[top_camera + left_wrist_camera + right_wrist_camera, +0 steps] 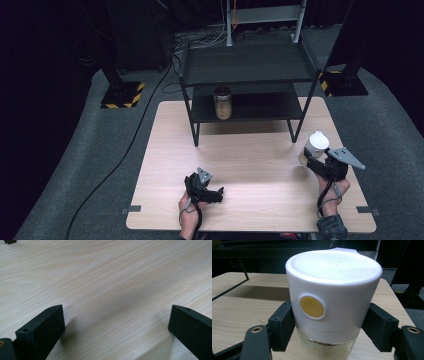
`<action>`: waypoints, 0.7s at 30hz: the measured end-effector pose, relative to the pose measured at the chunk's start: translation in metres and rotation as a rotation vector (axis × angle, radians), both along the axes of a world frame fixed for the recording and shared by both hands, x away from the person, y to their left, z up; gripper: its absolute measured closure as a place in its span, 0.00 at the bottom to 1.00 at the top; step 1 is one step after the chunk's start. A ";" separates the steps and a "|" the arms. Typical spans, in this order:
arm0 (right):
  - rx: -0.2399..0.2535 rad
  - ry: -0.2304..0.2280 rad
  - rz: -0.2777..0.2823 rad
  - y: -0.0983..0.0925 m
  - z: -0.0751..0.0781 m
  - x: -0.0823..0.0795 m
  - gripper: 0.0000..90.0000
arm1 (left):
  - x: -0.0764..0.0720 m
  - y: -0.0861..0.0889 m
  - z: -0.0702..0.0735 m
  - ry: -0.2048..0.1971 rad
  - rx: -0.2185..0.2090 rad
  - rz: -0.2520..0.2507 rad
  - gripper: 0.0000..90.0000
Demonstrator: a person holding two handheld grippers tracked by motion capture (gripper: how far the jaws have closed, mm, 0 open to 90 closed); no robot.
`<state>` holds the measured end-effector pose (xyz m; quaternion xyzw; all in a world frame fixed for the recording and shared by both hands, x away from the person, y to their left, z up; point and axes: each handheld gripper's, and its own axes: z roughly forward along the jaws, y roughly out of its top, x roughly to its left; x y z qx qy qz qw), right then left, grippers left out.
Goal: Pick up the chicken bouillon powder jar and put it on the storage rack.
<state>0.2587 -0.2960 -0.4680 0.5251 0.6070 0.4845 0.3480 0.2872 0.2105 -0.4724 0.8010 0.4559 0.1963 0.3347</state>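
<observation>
A glass jar with a white lid [314,146] stands near the table's right edge, and my right gripper [314,161] is shut on it. In the right gripper view the white lid with a yellow round button [312,306] looms close, both black pads [280,325] pressed against the jar's sides just under the lid. My left gripper [214,194] rests low over the wooden table [250,165] near its front edge, open. In the left gripper view its jaws stand wide apart over bare wood [112,290] with nothing between them.
A black two-level shelf rack [247,75] stands at the back of the table. A second jar with a dark lid [223,103] sits on its lower shelf. Cables trail across the grey floor at the left.
</observation>
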 end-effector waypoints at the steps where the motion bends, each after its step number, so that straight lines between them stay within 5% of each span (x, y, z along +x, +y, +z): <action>1: 0.001 -0.002 0.004 0.000 0.001 0.000 0.33 | 0.000 0.000 0.000 0.000 0.000 -0.001 0.00; 21: -0.005 -0.026 0.078 0.011 0.016 0.001 0.33 | 0.000 0.000 0.000 -0.001 0.003 -0.007 0.00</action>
